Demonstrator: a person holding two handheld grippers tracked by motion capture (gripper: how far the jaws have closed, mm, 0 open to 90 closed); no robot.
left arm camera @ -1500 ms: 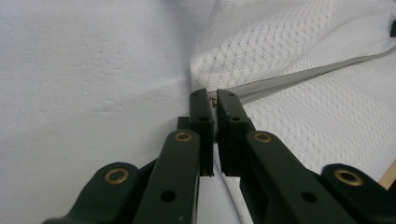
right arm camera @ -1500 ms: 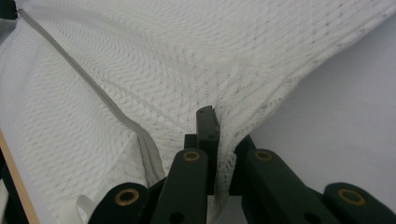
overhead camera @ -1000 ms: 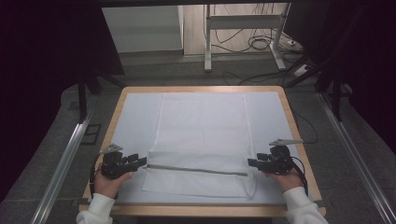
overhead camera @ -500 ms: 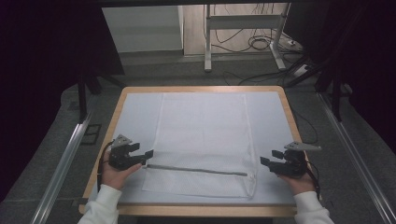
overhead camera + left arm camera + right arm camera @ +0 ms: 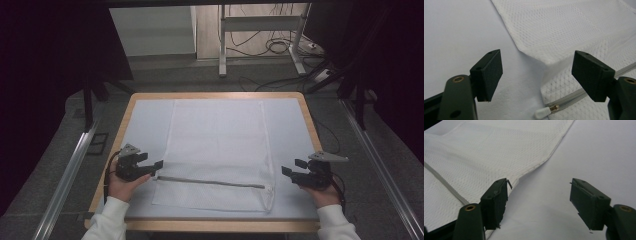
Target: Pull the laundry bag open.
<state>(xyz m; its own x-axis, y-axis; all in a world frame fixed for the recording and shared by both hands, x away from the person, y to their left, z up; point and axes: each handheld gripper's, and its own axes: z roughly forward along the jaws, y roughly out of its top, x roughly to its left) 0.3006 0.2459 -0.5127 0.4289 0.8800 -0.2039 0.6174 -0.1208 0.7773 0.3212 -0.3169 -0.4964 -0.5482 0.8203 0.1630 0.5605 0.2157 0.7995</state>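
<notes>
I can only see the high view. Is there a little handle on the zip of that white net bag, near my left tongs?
Observer: Yes. The left gripper view shows the grey zip of the white mesh fabric bag ending in a small white pull tab, between the open left tongs.
Operator: Are my right tongs holding anything?
Observer: No. The right gripper view shows the right tongs open over bare white table cover, beside the bag's hem.
</notes>
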